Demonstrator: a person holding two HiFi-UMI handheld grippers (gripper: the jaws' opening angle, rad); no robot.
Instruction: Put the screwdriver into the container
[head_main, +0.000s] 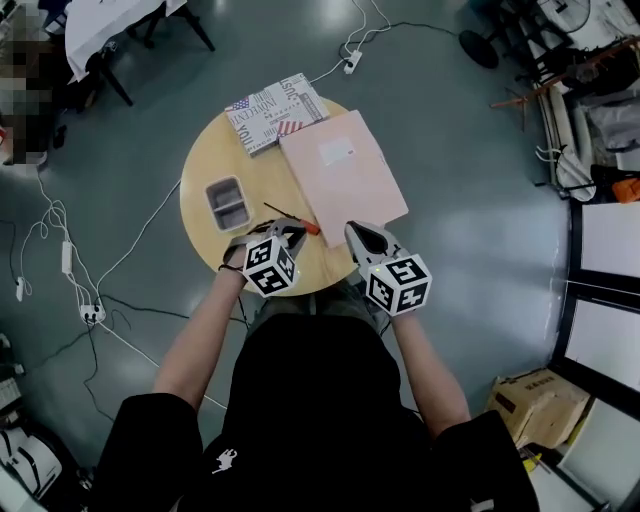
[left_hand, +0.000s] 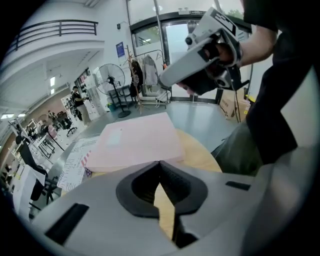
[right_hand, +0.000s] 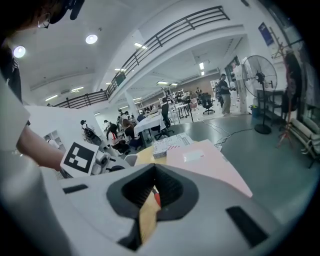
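One screwdriver (head_main: 293, 219), one container (head_main: 211, 207), two grippers (head_main: 293, 230) (head_main: 353, 230), one pink folder (head_main: 343, 175), perhaps one book (head_main: 275, 112).

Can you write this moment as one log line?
red-handled screwdriver: on round wooden table | grey plastic container: no screwdriver | left claw: shut | right claw: shut

printed box (head_main: 275, 112): bold lettering, not legible | pink folder (head_main: 340, 170) label: unreadable | blue wall sign (left_hand: 121, 50): too small

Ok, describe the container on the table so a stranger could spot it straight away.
Look at the round wooden table on the grey floor. Near its left edge, left of the screwdriver, sits the container: small, grey, open-topped, with two compartments, unlike the flat pink folder and printed book.
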